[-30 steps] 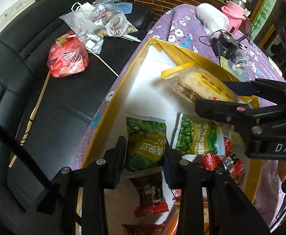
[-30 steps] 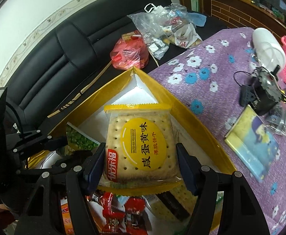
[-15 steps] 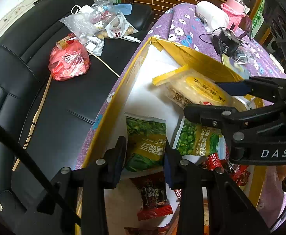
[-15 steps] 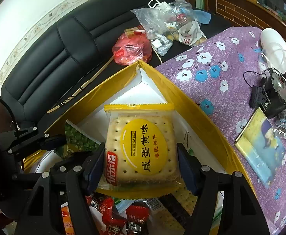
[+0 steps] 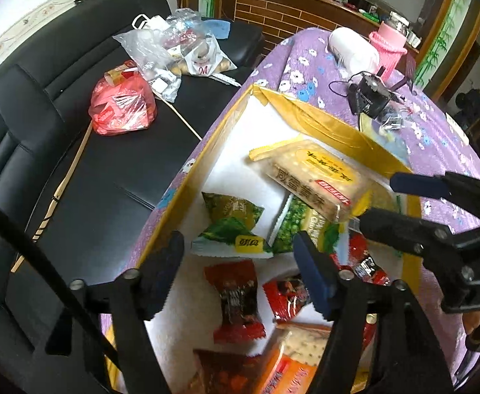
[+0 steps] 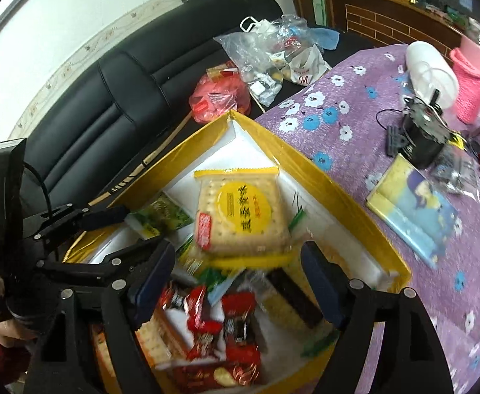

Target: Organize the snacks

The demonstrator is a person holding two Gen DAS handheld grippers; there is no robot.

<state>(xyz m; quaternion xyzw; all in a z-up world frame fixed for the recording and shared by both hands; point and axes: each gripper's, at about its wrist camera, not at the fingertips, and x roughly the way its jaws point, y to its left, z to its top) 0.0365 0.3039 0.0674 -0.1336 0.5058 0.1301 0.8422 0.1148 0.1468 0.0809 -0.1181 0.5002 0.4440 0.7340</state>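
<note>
Left wrist view: the left gripper [image 5: 236,262] is hanging over the near part of the yellow box [image 5: 322,121], and its jaws have just been opening. They are standing wide now, with nothing pressed between them. The green pea packet [image 5: 231,226] is lying free on the white box floor just beyond the fingertips, crumpled and tilted, which reads as a release into the box. Red candy wrappers [image 5: 236,305] are lying beneath the jaws. The right gripper [image 5: 394,197] is reaching in from the right edge, with the cracker pack [image 5: 309,177] at its tips.

Right wrist view: the right gripper [image 6: 240,269] has also just been opening its jaws. They are standing apart and neither pad is pressing on the cracker pack [image 6: 240,213], which is lying tilted ahead of them on other packets, near the box's far corner. It is probably being dropped there to group it with the crackers already inside. The lower frame is blurring. The box is sitting at the edge of the purple flowered tablecloth [image 6: 355,115], beside a black sofa [image 6: 108,98].
</note>
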